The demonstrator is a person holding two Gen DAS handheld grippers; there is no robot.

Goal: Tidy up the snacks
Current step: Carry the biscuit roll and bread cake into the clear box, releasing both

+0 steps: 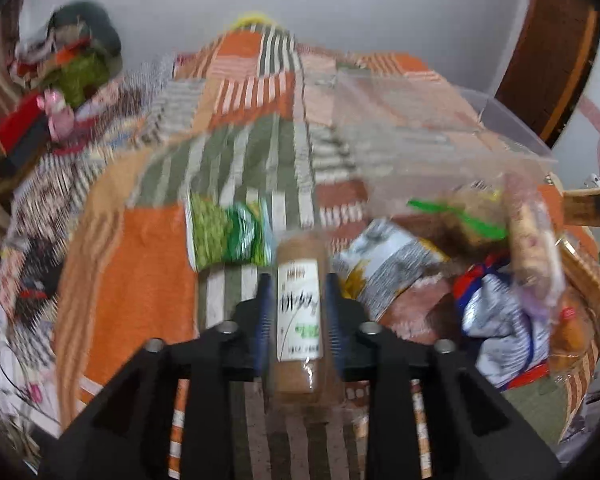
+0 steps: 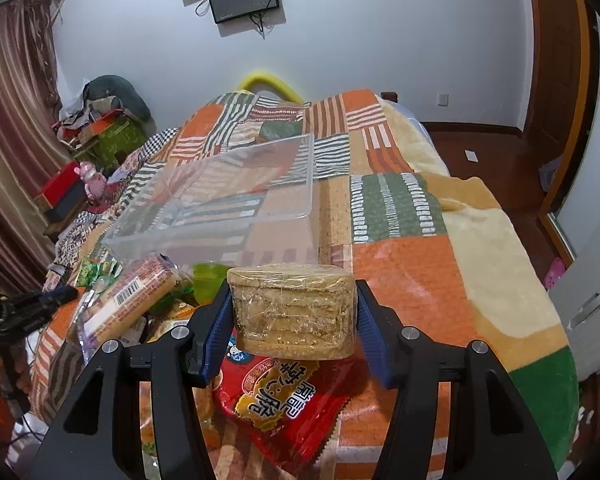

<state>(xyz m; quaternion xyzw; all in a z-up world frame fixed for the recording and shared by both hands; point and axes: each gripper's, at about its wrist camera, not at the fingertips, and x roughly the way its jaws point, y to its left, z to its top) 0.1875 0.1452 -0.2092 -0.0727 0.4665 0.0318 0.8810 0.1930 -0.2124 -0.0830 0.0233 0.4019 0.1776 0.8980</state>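
- Left claw (image 1: 298,312): closed on a tube (image 1: 300,312) of brown snack with a white label. The tube sits at lower centre of the left view, its long axis running straight ahead between the fingers. The view is motion-blurred, so fine detail is unreadable.
- Bin (image 1: 440,128): a clear plastic container on the bed (image 1: 140,272). In the left view it lies at upper right of the claw, beyond the snack pile (image 1: 480,260). Judged next move for this arm: forward and to the right.
- Green pack (image 1: 224,236): lies on the bed just ahead and left of the tube tip, apart from the pile.
- Right claw (image 2: 294,312): closed on a wrapped biscuit stack (image 2: 294,312), long axis lying across the fingers, held above a red pack (image 2: 276,400).
- Bin (image 2: 220,200) in the right view: ahead, at centre left of the frame, open top facing up.
- Judgement: both claws are loaded; the right claw appears nearer the bin, with only a slight leftward offset.
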